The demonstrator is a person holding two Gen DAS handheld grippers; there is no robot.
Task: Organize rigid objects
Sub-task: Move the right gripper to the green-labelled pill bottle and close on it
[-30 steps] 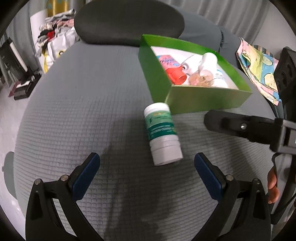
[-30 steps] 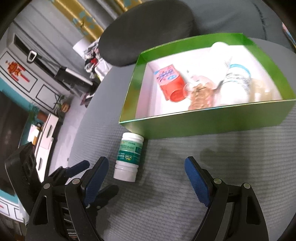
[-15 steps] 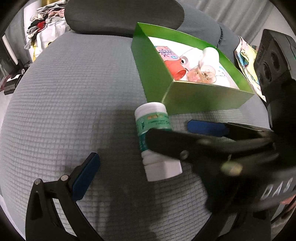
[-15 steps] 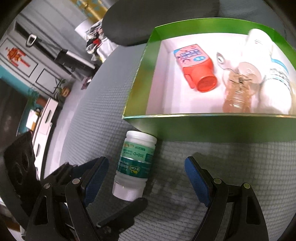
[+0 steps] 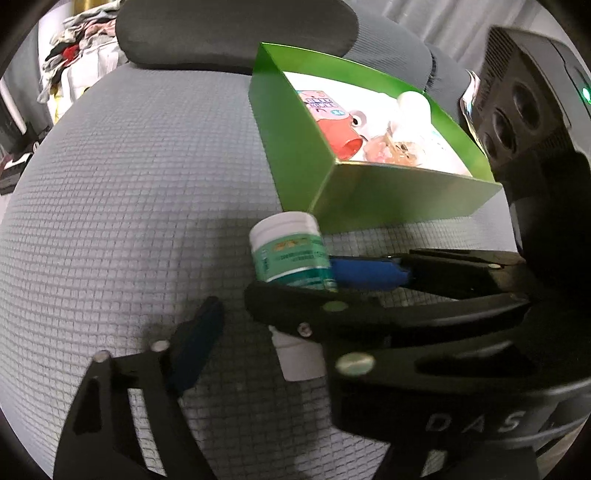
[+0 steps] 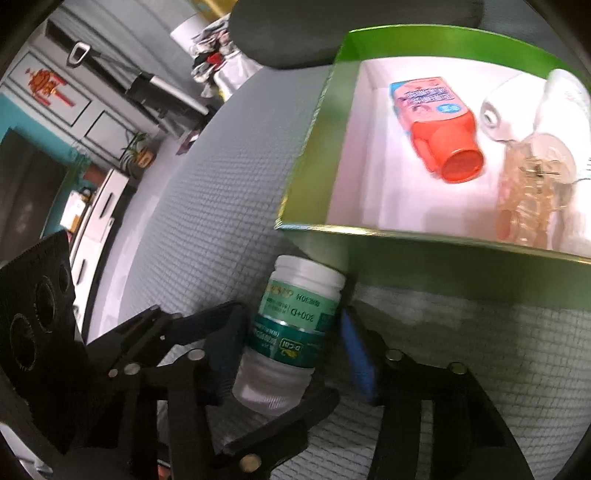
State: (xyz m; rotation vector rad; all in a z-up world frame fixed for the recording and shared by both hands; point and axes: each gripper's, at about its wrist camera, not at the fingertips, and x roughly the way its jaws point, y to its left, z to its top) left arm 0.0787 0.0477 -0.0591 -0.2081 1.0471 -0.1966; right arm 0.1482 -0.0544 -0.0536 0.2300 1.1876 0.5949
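A white pill bottle with a green label (image 6: 291, 328) lies on the grey seat cushion against the corner of a green box (image 6: 436, 254). It also shows in the left wrist view (image 5: 291, 254). My right gripper (image 6: 291, 343) straddles the bottle, its blue pads close on both sides; contact is unclear. In the left wrist view the right gripper (image 5: 369, 291) crosses in front. My left gripper (image 5: 258, 354) is open just behind the bottle; only its left finger (image 5: 192, 347) shows. The box (image 5: 369, 199) holds a red-capped pink bottle (image 6: 439, 125), a clear toy (image 6: 532, 184) and white containers (image 6: 561, 103).
The grey cushion (image 5: 129, 184) stretches wide to the left. A dark backrest (image 5: 236, 33) stands behind the box. Clothes (image 5: 74, 62) are piled beyond the cushion's far left edge. Cabinets and floor (image 6: 92, 147) lie off to the left.
My right gripper has moved down and forward over the pill bottle, and its jaws have narrowed around it. It now crosses the left wrist view. The bottle has stayed put.
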